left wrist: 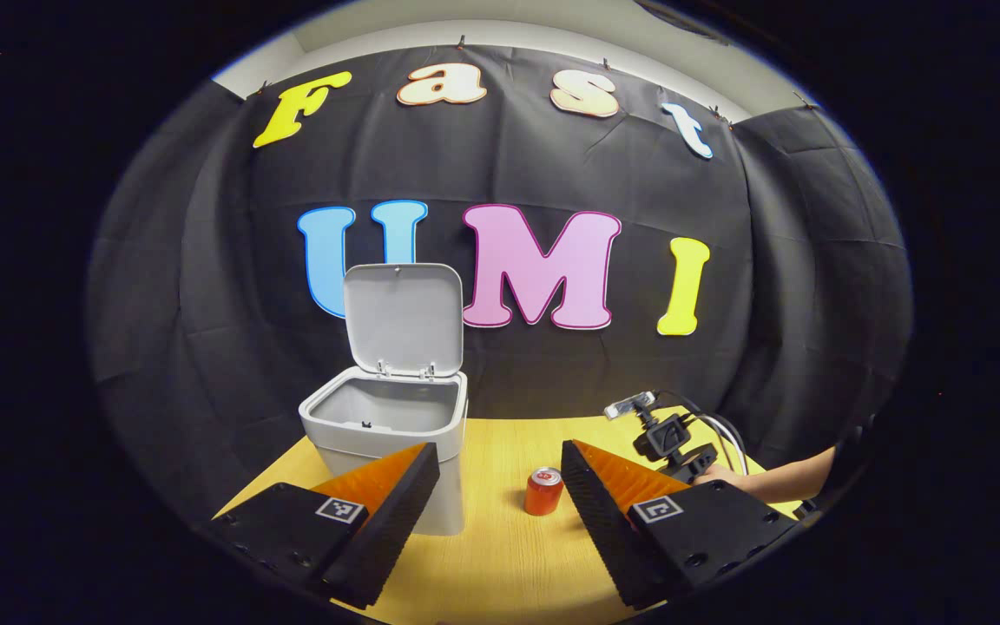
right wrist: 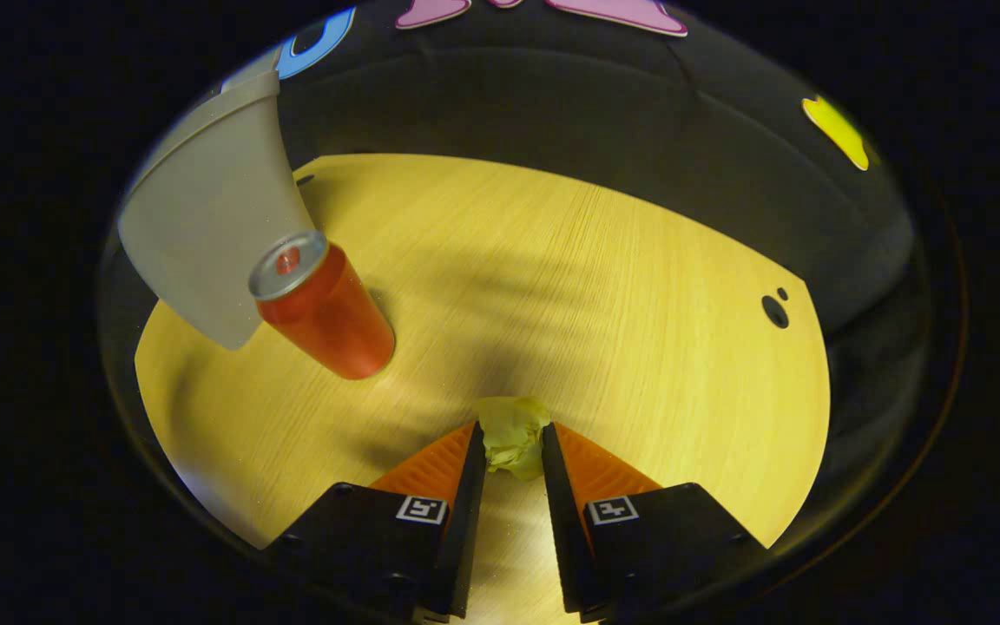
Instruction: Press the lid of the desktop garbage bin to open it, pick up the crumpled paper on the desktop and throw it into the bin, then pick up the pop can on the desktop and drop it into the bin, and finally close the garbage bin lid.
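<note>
— While the grey plastic desktop bin point(left wrist: 387, 425) stands with its hinged lid point(left wrist: 403, 319) raised, how far along are we?

— Opening is done. On the pale wooden tabletop point(right wrist: 604, 286), the right gripper point(right wrist: 510, 451) pinches the crumpled yellowish paper ball point(right wrist: 510, 438) between its fingers; it looks unlifted.

— And the rest?

— Left gripper point(left wrist: 500, 473) hovers, fingers spread. The upright red pop can point(left wrist: 543, 491) stands beside the bin, then lid closing.

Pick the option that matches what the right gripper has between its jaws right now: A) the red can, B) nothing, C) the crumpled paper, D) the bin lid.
C: in the right gripper view, the right gripper has its jaws closed in on the crumpled paper down on the table, while the red can stands apart beside the bin.
</note>
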The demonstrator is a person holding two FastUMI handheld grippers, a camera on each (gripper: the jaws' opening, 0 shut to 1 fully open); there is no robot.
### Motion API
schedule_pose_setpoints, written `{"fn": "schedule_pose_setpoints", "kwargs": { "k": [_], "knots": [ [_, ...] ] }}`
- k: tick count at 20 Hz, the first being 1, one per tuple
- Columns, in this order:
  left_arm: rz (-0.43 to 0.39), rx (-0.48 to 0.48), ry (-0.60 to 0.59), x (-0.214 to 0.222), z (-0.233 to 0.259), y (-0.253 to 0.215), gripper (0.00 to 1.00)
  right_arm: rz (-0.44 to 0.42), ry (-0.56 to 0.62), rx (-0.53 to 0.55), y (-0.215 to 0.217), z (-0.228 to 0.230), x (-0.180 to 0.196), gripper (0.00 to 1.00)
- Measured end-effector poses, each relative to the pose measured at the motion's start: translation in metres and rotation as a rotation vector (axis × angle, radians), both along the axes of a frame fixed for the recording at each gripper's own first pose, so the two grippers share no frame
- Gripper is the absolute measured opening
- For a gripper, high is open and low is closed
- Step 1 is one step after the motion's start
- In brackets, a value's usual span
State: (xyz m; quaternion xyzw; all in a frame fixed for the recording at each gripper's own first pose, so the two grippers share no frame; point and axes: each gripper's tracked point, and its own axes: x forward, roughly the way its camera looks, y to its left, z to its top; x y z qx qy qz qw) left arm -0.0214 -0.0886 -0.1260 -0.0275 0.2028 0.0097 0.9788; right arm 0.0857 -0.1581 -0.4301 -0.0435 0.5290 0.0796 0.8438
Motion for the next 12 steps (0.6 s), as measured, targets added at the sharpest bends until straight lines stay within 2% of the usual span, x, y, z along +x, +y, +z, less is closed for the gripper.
{"fn": "schedule_pose_setpoints", "kwargs": {
  "k": [3,7,9,12],
  "knots": [
    [-0.026,-0.006,0.004,0.003,-0.005,0.004,0.96,-0.024,-0.051,0.019,-0.005,0.038,0.005,0.43],
    [-0.056,-0.014,-0.004,0.003,-0.009,0.01,0.96,-0.001,-0.171,-0.013,-0.012,0.11,0.018,0.44],
    [-0.074,-0.029,-0.005,0.002,-0.014,0.011,0.96,0.023,-0.261,-0.009,-0.004,0.153,0.031,0.44],
    [-0.108,0.009,0.0,-0.003,-0.025,0.015,0.96,0.084,-0.37,0.015,0.021,0.217,0.045,0.43]
  ]
}}
